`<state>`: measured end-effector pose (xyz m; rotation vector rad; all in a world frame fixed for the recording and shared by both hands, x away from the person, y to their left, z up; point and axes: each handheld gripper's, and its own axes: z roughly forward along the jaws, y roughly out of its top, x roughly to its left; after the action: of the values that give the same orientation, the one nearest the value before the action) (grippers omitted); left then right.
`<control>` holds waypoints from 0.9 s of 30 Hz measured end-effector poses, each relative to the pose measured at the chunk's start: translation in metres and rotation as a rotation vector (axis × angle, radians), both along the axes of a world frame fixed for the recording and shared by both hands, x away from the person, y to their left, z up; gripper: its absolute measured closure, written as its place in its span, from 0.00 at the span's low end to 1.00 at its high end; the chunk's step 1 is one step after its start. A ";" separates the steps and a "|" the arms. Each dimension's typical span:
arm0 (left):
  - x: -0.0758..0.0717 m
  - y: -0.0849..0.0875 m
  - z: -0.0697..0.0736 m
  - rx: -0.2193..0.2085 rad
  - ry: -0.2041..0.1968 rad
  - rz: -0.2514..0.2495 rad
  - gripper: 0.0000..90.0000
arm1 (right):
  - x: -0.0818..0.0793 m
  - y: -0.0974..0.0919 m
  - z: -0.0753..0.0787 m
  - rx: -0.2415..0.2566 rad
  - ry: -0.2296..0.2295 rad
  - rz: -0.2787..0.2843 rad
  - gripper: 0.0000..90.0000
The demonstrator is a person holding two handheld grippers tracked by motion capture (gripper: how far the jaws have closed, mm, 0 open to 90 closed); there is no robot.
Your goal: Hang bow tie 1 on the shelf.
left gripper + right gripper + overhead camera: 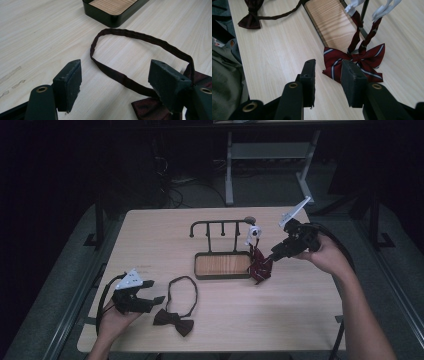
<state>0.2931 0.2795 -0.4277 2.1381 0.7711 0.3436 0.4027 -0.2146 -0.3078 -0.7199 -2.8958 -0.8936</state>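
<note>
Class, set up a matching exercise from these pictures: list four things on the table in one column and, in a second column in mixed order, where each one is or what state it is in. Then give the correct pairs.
Things
1. striped bow tie
2. dark bow tie
3. tray
4. left gripper

Places or states
A. lying flat near the left hand, strap in a loop
B. jaws open, either side of a strap
C. hanging from the rack by white clips, beside the tray
D. wooden floor, dark rim, under the rack

Pairs: 1-C, 2-A, 3-D, 4-B
</note>
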 end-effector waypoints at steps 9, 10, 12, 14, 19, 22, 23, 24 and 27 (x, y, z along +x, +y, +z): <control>0.000 0.000 0.000 0.000 0.001 -0.001 0.30 | -0.010 -0.003 -0.009 0.020 -0.002 -0.009 0.66; 0.000 0.000 0.000 0.000 0.001 0.000 0.30 | -0.011 -0.003 -0.010 0.020 0.003 -0.013 0.66; 0.000 0.000 0.000 -0.002 0.002 0.001 0.30 | -0.012 -0.004 -0.013 0.026 0.004 -0.010 0.66; 0.000 0.000 0.000 -0.002 0.003 0.001 0.30 | -0.013 -0.005 -0.016 0.028 0.004 -0.011 0.65; 0.000 0.000 0.000 -0.001 0.004 0.000 0.30 | -0.018 -0.006 -0.023 0.027 0.014 -0.016 0.64; 0.000 -0.001 0.000 0.000 0.005 -0.001 0.30 | -0.021 -0.006 -0.027 0.029 0.001 -0.010 0.63; 0.000 -0.001 0.000 0.000 0.004 -0.001 0.30 | -0.023 -0.007 -0.028 0.027 0.004 -0.014 0.63; 0.000 -0.001 0.000 0.000 0.004 -0.001 0.30 | -0.024 -0.007 -0.029 0.027 0.004 -0.018 0.63; 0.000 -0.001 0.000 0.002 0.003 -0.002 0.30 | -0.026 -0.008 -0.033 0.026 0.009 -0.020 0.62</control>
<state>0.2927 0.2788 -0.4278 2.1412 0.7710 0.3401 0.3767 -0.2230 -0.3405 -0.7500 -2.8687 -0.9267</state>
